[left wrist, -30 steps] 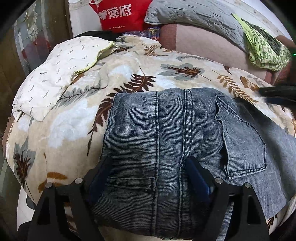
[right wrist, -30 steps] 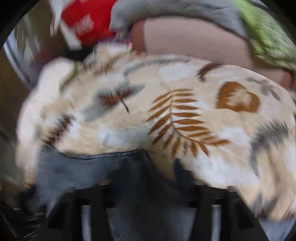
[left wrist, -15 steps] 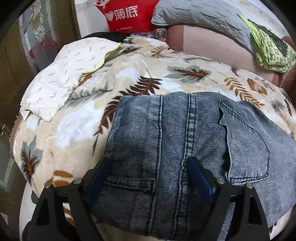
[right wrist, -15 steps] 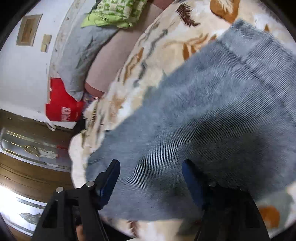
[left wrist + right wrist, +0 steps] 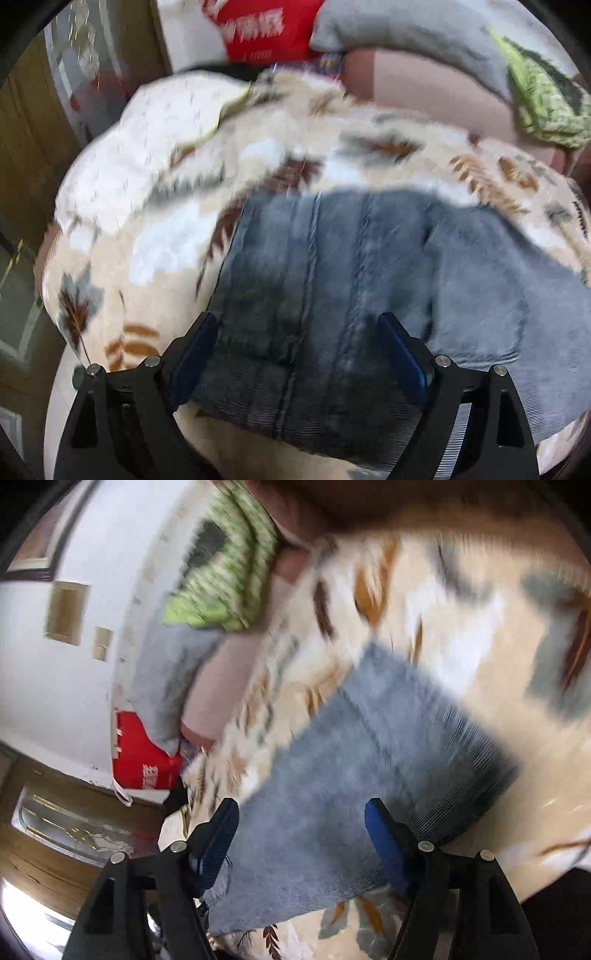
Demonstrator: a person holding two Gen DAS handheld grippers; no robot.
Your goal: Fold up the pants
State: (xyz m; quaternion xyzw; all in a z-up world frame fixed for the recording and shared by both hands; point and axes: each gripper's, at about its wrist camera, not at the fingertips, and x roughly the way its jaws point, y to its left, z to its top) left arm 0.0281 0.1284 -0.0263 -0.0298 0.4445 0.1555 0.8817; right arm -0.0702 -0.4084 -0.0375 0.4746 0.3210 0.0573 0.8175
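Showing blurred white writing: red bag [image 5: 264, 27]

the jeans [image 5: 369, 295] are washed grey-blue denim with a fine ribbed weave, darker along the seams and paler toward the leg. the blanket [image 5: 177, 243] under them is cream, printed with brown, rust-orange and grey-blue leaves. a white pillow [image 5: 147, 140] with tiny dark sprigs and a yellow-green edge lies at the blanket's far left corner. beyond it are a red bag [image 5: 266, 29] with white lettering, a grey quilted cushion [image 5: 406, 29], and a lime-green patterned cloth [image 5: 543, 99].
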